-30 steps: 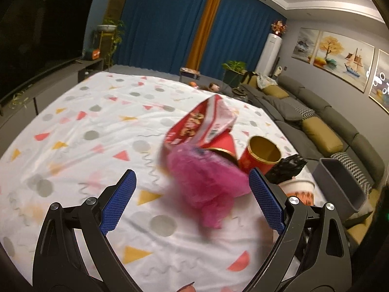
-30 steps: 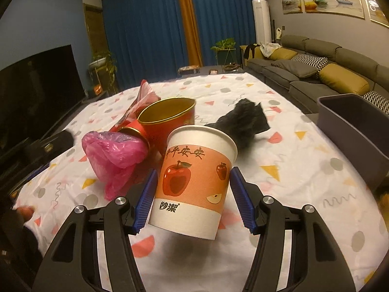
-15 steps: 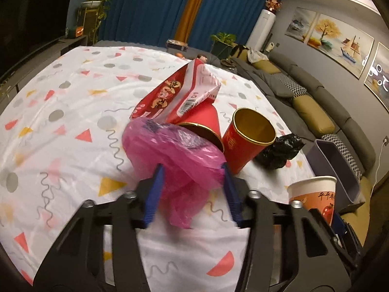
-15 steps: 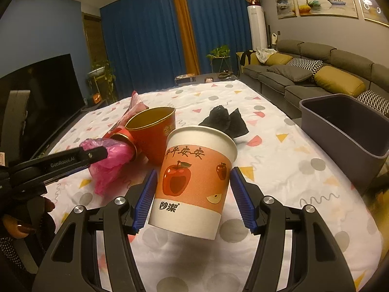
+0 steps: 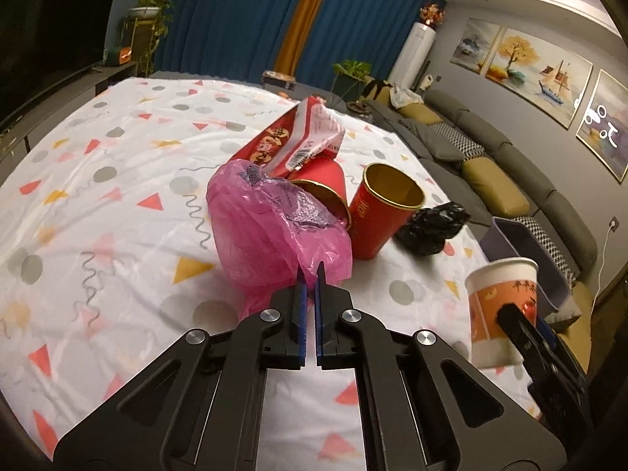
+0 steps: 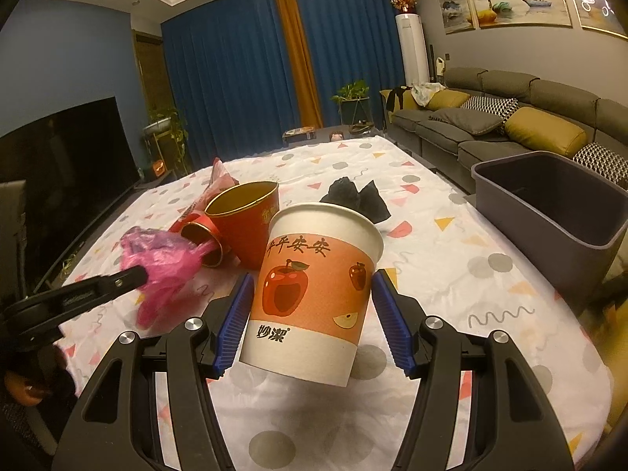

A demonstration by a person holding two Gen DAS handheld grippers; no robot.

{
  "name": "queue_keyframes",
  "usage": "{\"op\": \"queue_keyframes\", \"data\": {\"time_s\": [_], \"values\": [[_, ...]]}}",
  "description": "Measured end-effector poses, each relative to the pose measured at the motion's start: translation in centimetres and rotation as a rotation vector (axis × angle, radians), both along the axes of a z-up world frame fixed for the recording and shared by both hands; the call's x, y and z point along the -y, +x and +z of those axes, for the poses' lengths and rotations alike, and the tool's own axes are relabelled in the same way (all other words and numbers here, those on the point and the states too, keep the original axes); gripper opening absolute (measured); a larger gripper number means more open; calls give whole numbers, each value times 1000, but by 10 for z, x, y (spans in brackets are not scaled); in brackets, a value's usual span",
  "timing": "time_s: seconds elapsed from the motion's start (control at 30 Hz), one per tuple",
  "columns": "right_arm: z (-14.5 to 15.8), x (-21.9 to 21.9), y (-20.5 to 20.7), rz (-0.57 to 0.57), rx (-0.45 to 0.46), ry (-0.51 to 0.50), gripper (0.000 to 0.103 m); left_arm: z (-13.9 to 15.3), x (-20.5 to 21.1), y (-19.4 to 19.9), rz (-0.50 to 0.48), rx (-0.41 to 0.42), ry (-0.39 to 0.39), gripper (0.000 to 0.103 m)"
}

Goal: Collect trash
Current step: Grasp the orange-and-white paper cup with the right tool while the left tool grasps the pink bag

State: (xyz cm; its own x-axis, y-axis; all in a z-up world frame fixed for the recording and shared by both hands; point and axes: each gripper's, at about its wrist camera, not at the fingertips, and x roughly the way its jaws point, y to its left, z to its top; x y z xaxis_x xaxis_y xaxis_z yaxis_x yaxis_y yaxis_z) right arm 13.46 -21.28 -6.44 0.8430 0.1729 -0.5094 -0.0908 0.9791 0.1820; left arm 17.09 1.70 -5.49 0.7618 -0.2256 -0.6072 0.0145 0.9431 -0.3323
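Near table's (image 5: pixel 98 125) right edge | left gripper (image 5: pixel 310 274) pinched tight on pink bag (image 5: pixel 271 231), mid-table by red cups (image 5: pixel 382 216) | right gripper (image 6: pixel 310 298) clamps apple-print cup (image 6: pixel 314 290), lifted beside grey bin (image 6: pixel 549 204)

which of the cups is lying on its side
The smaller red cup beside the pink bag; the other red cup and the apple-print cup are upright.
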Motion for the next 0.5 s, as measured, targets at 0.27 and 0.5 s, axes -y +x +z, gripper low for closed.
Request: {"op": "queue_keyframes", "data": {"time_s": [0.27,0.5], "values": [[7,6,-12,-9,24,9,61,18,0,-35,-5,72,30,2],[15,12,-26,-14,53,17,61,27,10,-47,-22,107,40,2]]}}
